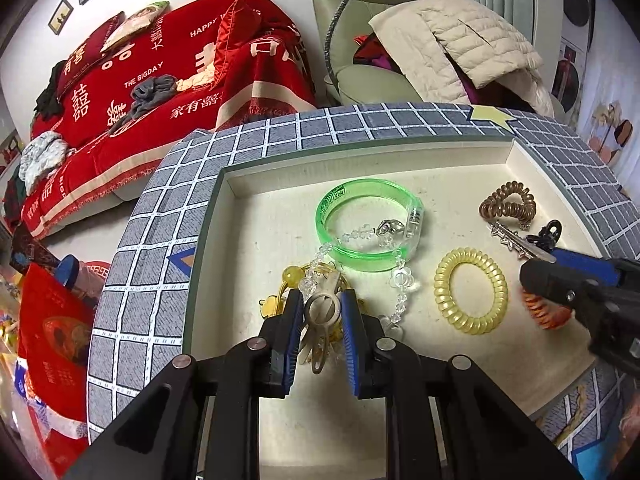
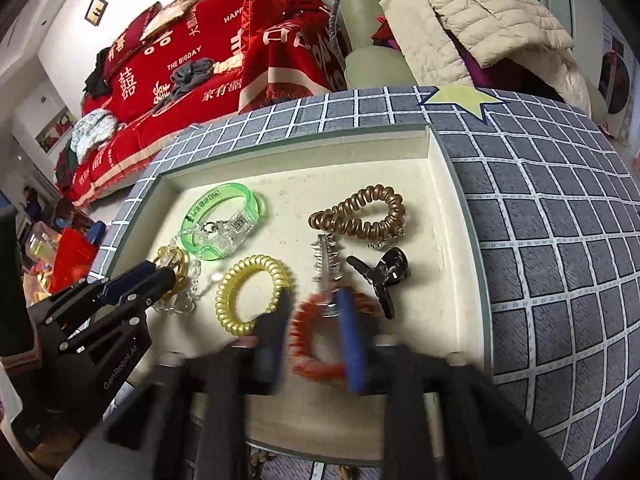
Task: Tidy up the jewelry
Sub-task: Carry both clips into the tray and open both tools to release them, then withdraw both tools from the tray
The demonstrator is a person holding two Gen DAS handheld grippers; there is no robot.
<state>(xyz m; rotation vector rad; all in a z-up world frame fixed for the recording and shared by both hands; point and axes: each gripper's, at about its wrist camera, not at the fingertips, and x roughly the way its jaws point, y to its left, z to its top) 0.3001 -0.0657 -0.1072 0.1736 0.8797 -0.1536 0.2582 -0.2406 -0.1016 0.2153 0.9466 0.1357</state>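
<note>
The left gripper (image 1: 320, 312) is closed most of the way around a pale hair clip (image 1: 322, 308), whose long axis runs along the fingers, away from the camera. Just past it lie a yellow bead tie (image 1: 290, 274) and a clear bead chain (image 1: 400, 284) that trails over a green bangle (image 1: 360, 220). The right gripper (image 2: 316, 320) is blurred; its fingers stand apart on either side of an orange coil tie (image 2: 316, 344) and the near end of a silver hairpin (image 2: 326, 264), and I cannot tell whether it has hold of either. The hairpin points away from that gripper, toward a brown coil tie (image 2: 360, 216) near the far wall. A black clip (image 2: 384, 276) lies just right of the hairpin, a yellow coil tie (image 2: 250, 294) to its left.

All of it sits in a shallow cream tray (image 1: 248, 184) with low walls on the left, far and right sides; bare floor remains along the far wall and in the left part. The tray rests on a desk under a grey checked cloth (image 2: 540, 220). Behind are a sofa with a red throw (image 1: 160, 80) and a green armchair (image 1: 360, 64) holding a beige padded jacket (image 1: 460, 44).
</note>
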